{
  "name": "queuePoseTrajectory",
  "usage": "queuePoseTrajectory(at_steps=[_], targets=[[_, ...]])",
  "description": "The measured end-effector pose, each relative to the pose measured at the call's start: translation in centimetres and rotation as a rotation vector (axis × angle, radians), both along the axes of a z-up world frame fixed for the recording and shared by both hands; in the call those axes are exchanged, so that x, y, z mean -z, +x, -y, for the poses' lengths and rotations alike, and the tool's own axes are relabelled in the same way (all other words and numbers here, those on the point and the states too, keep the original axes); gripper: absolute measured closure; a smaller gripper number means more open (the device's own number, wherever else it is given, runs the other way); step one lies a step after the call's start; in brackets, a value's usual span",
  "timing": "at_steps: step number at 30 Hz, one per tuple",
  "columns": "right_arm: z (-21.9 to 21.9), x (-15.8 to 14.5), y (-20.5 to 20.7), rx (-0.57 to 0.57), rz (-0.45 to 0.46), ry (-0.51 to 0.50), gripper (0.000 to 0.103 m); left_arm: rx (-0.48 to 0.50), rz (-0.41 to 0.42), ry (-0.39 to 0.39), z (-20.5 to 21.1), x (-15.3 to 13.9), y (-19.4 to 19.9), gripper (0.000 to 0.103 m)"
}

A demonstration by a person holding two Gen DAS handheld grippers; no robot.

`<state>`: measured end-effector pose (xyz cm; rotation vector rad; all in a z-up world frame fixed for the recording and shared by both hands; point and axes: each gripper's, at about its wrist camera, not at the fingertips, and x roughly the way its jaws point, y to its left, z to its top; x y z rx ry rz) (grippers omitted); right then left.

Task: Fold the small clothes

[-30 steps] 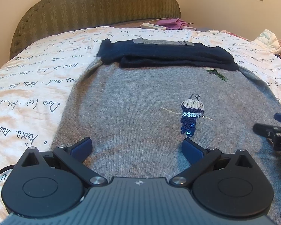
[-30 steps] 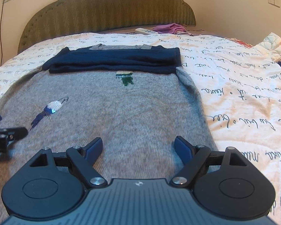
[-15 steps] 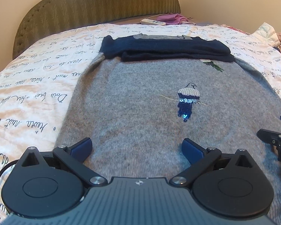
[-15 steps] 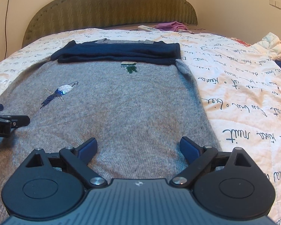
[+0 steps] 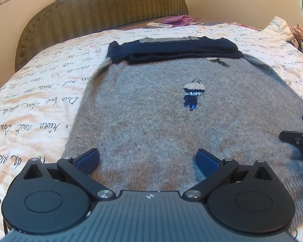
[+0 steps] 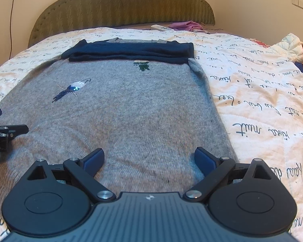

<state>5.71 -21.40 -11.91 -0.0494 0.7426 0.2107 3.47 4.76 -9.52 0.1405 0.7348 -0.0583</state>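
A grey knitted sweater (image 5: pixel 151 111) (image 6: pixel 131 111) lies flat on the bed, its navy sleeves (image 5: pixel 171 49) (image 6: pixel 131 52) folded across the far end. A sequinned bird (image 5: pixel 193 94) (image 6: pixel 70 90) and a green motif (image 6: pixel 142 65) decorate it. My left gripper (image 5: pixel 148 161) hovers open over the sweater's near left part, nothing between its blue pads. Over the near right part my right gripper (image 6: pixel 149 159) also stands open and holds nothing. Each gripper shows at the other view's edge: the right gripper (image 5: pixel 299 139) and the left gripper (image 6: pixel 4 135).
The bed has a cream quilt with handwriting print (image 6: pixel 262 100) and a green padded headboard (image 5: pixel 103 6). A white remote (image 6: pixel 161 27) and a purple cloth (image 6: pixel 185 25) lie near the headboard. More clothes are piled at the far right (image 5: pixel 288 30).
Both grippers have drawn back toward the sweater's near hem, so more of the sweater shows ahead. The right gripper's jaws have spread wider.
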Motion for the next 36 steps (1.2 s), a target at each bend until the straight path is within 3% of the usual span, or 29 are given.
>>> queuePoseTrajectory(at_steps=[24,36], targets=[[0.4,-0.2,-3.3,-0.001,-0.006,-0.016,0.005,0.016,-0.020,-0.007,0.0,-0.1,-3.4,0.000],[1.0,-0.3,-5.0,-0.030,-0.012,-0.024,0.003,-0.003,-0.049,-0.035,-2.1,-0.4,-6.1,0.000]])
